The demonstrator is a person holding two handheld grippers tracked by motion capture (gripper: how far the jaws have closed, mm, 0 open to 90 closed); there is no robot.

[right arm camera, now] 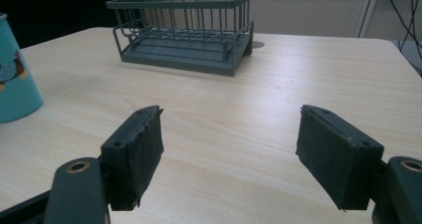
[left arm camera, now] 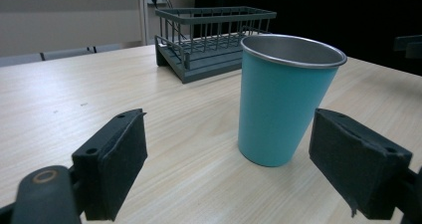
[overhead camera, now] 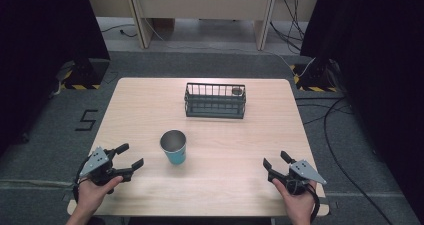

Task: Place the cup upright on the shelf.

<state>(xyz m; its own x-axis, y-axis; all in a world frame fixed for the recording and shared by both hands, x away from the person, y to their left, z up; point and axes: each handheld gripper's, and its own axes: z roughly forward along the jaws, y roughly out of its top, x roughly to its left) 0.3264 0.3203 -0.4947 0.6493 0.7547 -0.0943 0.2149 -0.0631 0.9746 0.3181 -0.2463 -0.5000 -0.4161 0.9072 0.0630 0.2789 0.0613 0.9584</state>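
1. The black two-jaw left gripper [overhead camera: 129,156] carries a grey three-cornered plate [overhead camera: 95,161] on top; a black cable loops by the bare left hand [overhead camera: 95,190].
2. The matching black right gripper [overhead camera: 276,160] has the same grey plate [overhead camera: 307,171], held in the bare right hand [overhead camera: 297,201].
3. Each jaw ends in a flat, rectangular dark textured pad [left arm camera: 124,157], with small screw holes along its top and a brass-ringed hole at its base.
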